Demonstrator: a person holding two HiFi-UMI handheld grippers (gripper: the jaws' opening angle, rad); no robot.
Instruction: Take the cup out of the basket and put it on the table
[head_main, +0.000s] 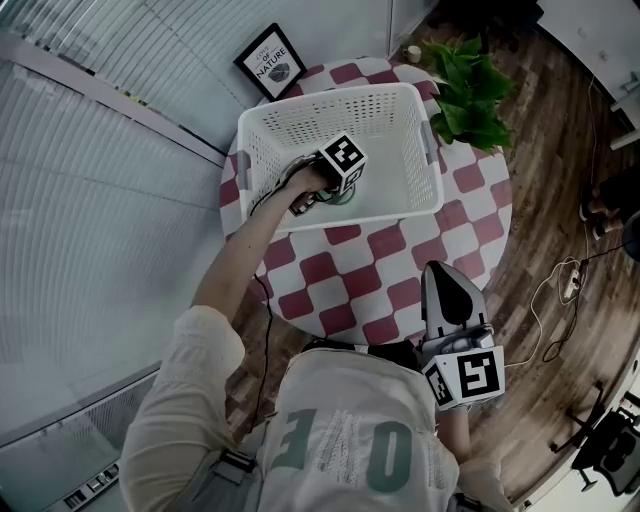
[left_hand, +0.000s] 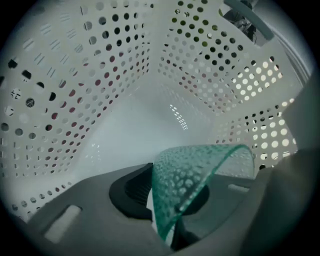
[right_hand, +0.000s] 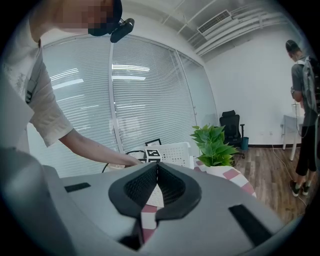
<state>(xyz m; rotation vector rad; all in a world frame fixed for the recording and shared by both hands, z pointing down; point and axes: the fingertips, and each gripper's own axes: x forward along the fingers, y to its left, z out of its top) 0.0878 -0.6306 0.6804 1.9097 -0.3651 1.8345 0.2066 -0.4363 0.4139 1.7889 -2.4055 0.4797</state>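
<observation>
A white perforated basket (head_main: 330, 96) stands on the round red-and-white checked table (head_main: 400, 262). My left gripper (head_main: 328, 192) reaches down inside it. In the left gripper view the basket's walls (left_hand: 75, 100) surround a green, bubble-textured glass cup (left_hand: 200, 170). The cup's wall runs between the two dark pads, and my left gripper (left_hand: 172, 202) is shut on it. In the head view only a green sliver of the cup (head_main: 347, 197) shows under the marker cube. My right gripper (head_main: 438, 272) is held near the table's front edge. Its jaws (right_hand: 157, 167) are shut with nothing between them.
A green potted plant (head_main: 465, 95) and a framed picture (head_main: 270, 60) stand at the table's far side behind the basket. A person (right_hand: 305, 100) stands on the wood floor to the right. An office chair (right_hand: 230, 125) is by the far wall. A power strip (head_main: 572, 282) lies on the floor.
</observation>
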